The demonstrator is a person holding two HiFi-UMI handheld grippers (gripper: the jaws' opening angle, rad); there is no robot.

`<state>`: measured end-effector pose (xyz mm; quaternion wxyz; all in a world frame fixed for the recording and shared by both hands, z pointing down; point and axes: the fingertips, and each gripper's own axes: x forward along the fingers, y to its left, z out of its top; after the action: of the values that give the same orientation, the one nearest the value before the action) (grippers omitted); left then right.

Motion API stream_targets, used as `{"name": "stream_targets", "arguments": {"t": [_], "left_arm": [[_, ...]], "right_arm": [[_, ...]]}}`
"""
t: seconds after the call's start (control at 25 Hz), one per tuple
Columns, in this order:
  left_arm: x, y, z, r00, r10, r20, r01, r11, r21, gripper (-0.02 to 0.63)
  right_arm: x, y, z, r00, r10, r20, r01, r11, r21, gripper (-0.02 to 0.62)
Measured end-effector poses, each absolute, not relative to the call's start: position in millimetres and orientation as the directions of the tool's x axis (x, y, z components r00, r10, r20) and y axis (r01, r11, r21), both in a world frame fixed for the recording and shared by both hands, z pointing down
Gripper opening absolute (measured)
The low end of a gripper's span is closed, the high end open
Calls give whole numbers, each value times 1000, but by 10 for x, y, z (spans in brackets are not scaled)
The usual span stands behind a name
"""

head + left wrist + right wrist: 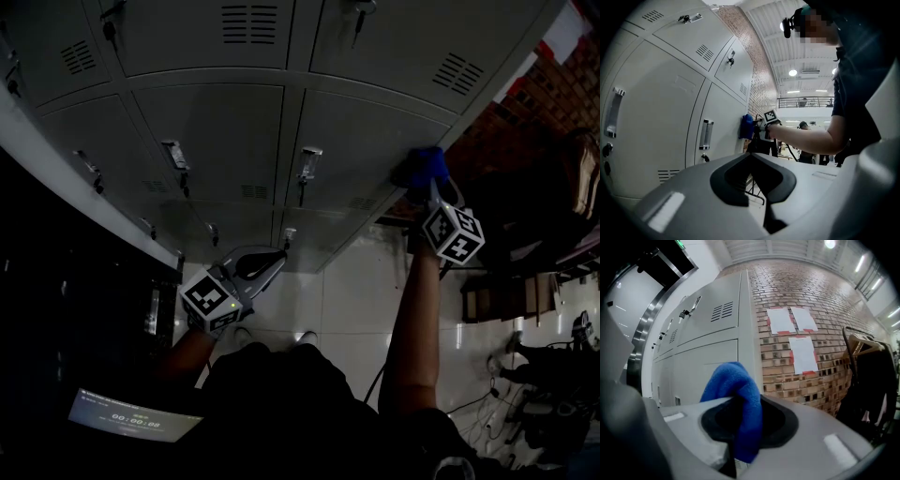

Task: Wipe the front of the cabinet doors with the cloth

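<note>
The grey metal cabinet doors (356,141) fill the top of the head view. My right gripper (425,184) is shut on a blue cloth (421,167) and holds it against the right edge of a door, next to the brick wall. In the right gripper view the cloth (740,399) bulges out between the jaws, with the door (705,366) behind it. My left gripper (276,260) hangs lower and to the left, away from the doors, shut with nothing in it. From the left gripper view the cloth (746,126) shows flat against the door.
Door handles (307,161) with key locks stick out from the doors. A brick wall (806,305) with paper sheets (802,354) adjoins the cabinet's right side, and a dark garment (869,385) hangs on a rack there. A white tiled floor (349,291) lies below. A lit screen (131,419) is at lower left.
</note>
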<state>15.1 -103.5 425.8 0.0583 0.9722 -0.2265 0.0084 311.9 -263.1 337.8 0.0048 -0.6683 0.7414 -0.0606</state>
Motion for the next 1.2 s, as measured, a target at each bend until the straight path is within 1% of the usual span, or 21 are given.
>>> {"name": "stream_targets", "arguments": {"t": [0.12, 0.24, 0.64, 0.88, 1.04, 1.2], "left_arm": [[128, -1034, 4268, 895, -443, 45, -445, -888, 111, 3], [92, -1037, 4280, 892, -449, 47, -451, -885, 114, 3], [-49, -1057, 4302, 886, -462, 42, -463, -878, 120, 3], [-245, -1080, 4339, 869, -492, 46, -494, -860, 128, 3], [-380, -1096, 4350, 857, -513, 47, -515, -847, 132, 3], [-474, -1104, 4370, 848, -527, 47, -528, -838, 135, 3]], "right_arm": [[3088, -2574, 3386, -94, -993, 70, -993, 89, -73, 74], [2868, -2514, 3445, -134, -989, 67, -988, 128, -89, 74], [1446, -2606, 3670, -381, -922, 76, -925, 379, -37, 74], [739, -2651, 3773, -489, -867, 97, -872, 488, -33, 74], [523, -2758, 3927, -510, -849, 136, -859, 511, -27, 74], [546, -2829, 3940, -498, -858, 129, -866, 499, -21, 74]]}}
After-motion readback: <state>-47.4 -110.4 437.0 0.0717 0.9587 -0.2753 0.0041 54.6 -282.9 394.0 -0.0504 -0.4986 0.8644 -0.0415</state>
